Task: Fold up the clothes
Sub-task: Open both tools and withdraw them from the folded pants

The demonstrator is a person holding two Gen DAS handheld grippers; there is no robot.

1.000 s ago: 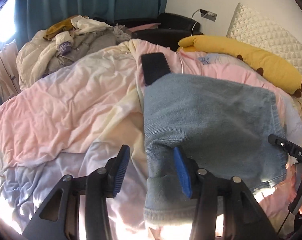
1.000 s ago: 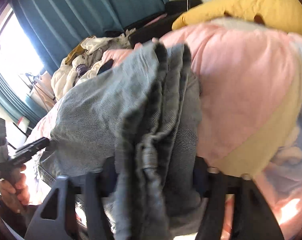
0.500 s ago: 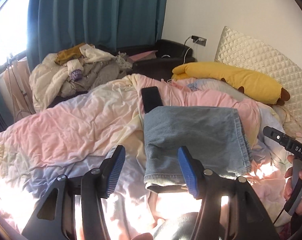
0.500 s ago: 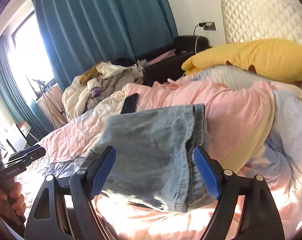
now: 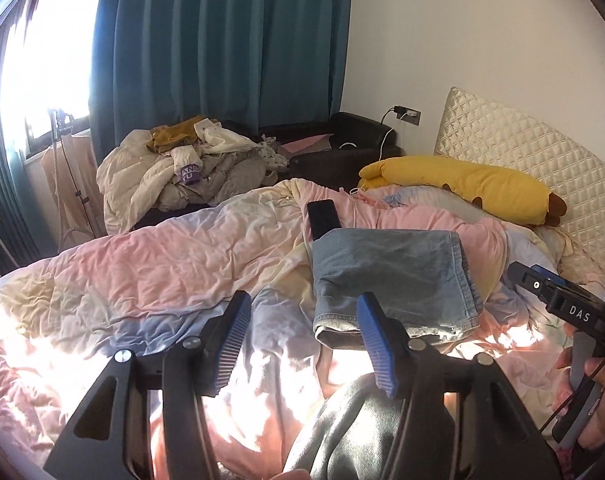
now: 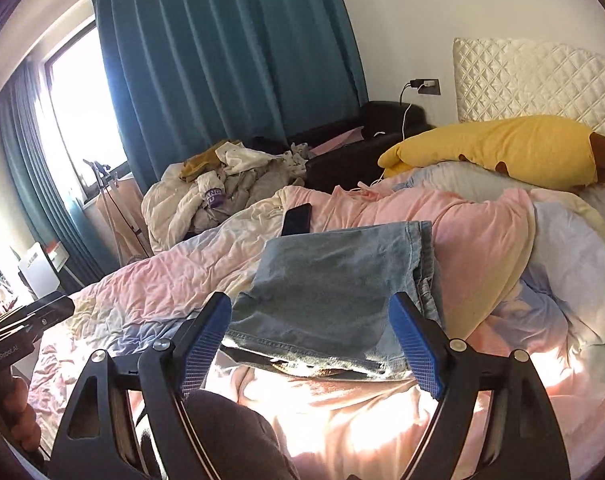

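Note:
A pair of light blue jeans (image 5: 390, 276) lies folded into a neat rectangle on the pink and pastel duvet (image 5: 162, 272). It also shows in the right wrist view (image 6: 334, 288). My left gripper (image 5: 302, 340) is open and empty, held back from the jeans' near edge. My right gripper (image 6: 314, 344) is open wide and empty, also back from the jeans. The right gripper's body (image 5: 562, 308) shows at the right of the left wrist view.
A black phone (image 5: 322, 220) lies on the duvet just beyond the jeans. A heap of unfolded clothes (image 5: 190, 168) sits at the far left. A long yellow plush pillow (image 5: 462, 184) lies by the quilted headboard (image 5: 534, 160). A dark garment (image 5: 366, 432) lies near me.
Both grippers have let go of the jeans and pulled back and up from them. The jeans now lie folded on the duvet.

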